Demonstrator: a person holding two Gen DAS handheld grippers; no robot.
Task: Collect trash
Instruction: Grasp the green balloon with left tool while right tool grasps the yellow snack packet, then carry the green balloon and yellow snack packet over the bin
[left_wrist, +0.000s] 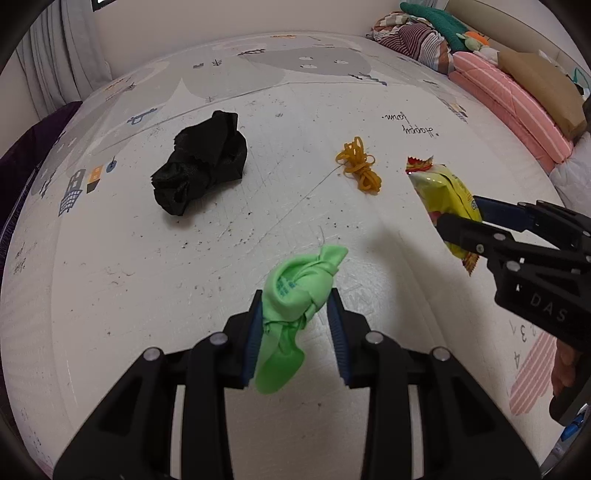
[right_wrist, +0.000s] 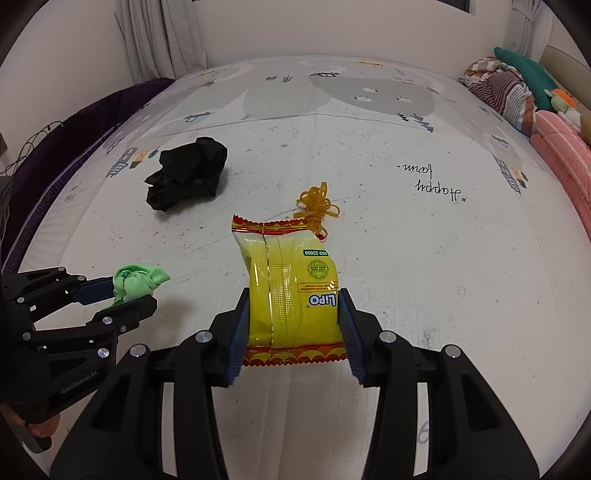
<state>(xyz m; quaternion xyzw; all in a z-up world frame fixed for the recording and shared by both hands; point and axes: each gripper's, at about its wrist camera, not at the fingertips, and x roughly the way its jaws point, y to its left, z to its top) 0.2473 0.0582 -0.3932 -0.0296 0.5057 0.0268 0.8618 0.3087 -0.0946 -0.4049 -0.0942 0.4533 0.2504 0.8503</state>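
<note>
Two light, soft catches: left claw (left_wrist: 295, 325) pinches green wad (left_wrist: 295, 295); right claw (right_wrist: 293, 325) clamps crinkly, slippery packet (right_wrist: 291, 291) mid-body.

Knotted green bag (left_wrist: 295, 291) and yellow snack packet (right_wrist: 291, 295) held aloft, black bag (left_wrist: 201, 170) and rubber bands (left_wrist: 360, 164) lying.

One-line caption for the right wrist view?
Right gripper holds a yellow snack packet above the mat; black bag and rubber bands remain.

The yellow wrapper (right_wrist: 291, 291) reads "LiPO" and "ISO 22000"; the mat (right_wrist: 436, 184) reads "happy".
</note>
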